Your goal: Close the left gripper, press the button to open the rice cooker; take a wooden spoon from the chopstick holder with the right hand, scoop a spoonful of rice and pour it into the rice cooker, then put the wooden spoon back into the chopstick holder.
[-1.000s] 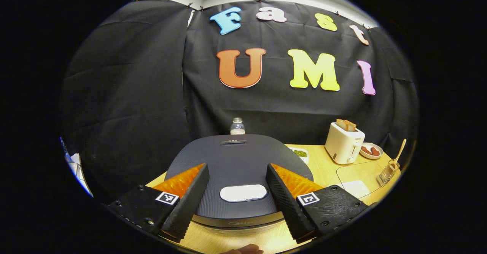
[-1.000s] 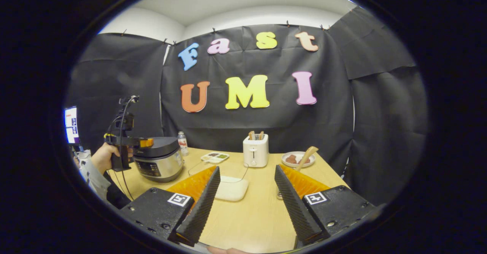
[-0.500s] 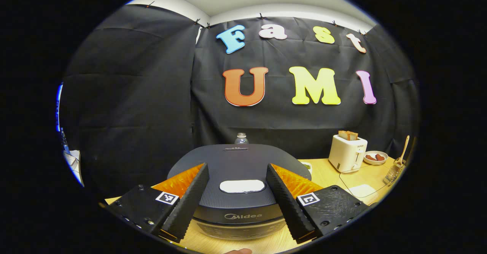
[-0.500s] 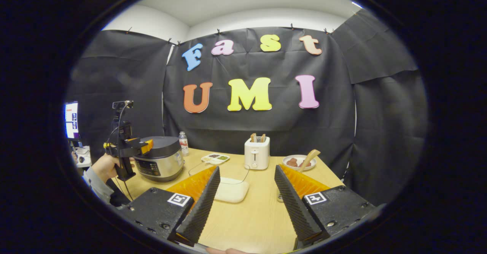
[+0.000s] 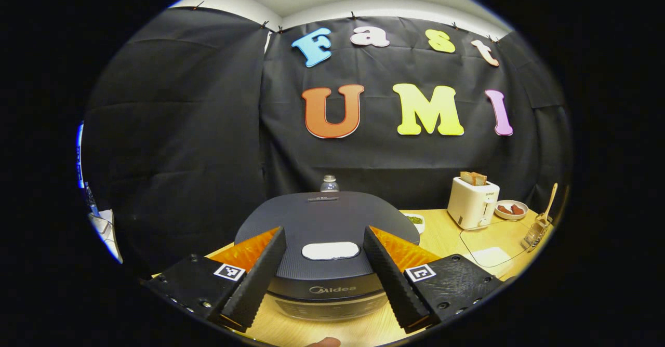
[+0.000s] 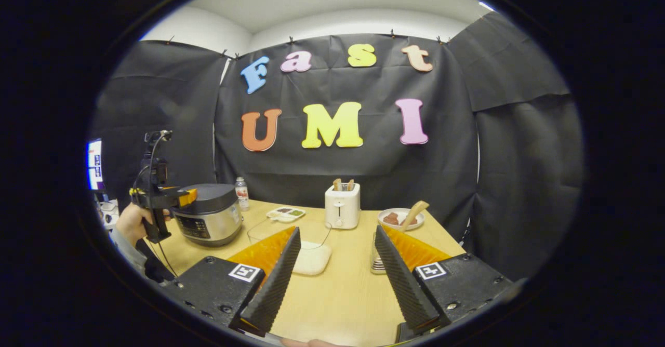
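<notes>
The left gripper (image 5: 324,271) hung wide open and empty before the closed rice cooker (image 5: 326,232) on the table (image 6: 337,295), while the right gripper (image 6: 337,274), equally open and empty, faced the wooden spoon (image 6: 414,214) in its chopstick holder (image 6: 378,258).

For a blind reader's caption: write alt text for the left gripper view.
The left tool, open, points at a closed dark rice cooker, its white lid button between the fingers. Farther right on the wooden table stand a toaster and a wooden spoon in a holder.

Even overhead light, edges fisheye-warped
</notes>
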